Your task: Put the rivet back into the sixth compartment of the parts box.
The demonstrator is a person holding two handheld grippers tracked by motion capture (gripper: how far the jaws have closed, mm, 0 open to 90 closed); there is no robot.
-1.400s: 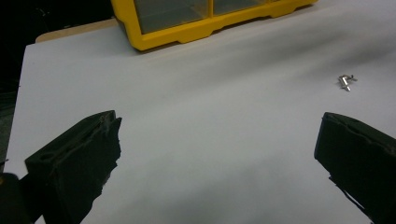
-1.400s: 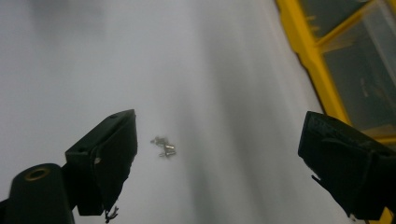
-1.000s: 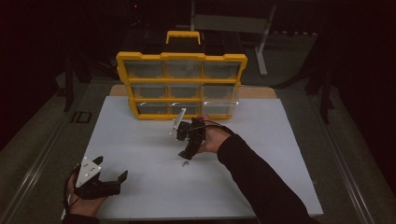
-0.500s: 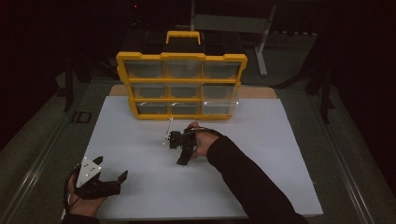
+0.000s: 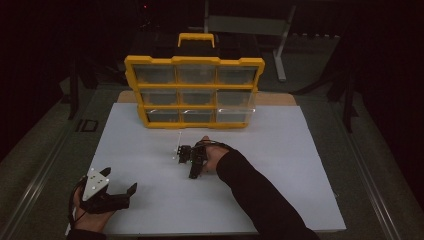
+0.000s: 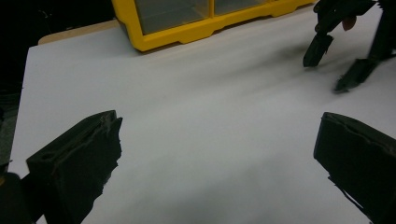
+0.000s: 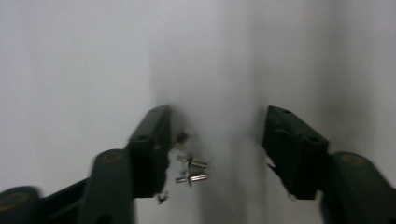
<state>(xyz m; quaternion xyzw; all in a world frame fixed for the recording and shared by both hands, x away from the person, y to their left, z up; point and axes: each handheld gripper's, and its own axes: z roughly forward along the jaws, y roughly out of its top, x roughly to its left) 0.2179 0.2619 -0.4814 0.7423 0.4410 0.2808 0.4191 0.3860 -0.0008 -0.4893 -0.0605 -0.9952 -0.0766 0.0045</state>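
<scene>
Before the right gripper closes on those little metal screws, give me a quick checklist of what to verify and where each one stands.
1. Right gripper open: ok, its jaws stand wide apart.
2. Screws between the jaws: not ok, they lie right up against one jaw, far from the other.
3. Screws free on the white board: ok, nothing else lies near them.
4. Screw count and shape: cannot tell, the right gripper view is blurred.
5. Left gripper out of the way: ok, it is open, over the board's near left corner.
6. Yellow organizer clear of the work: ok, it stands at the board's far edge.
</scene>
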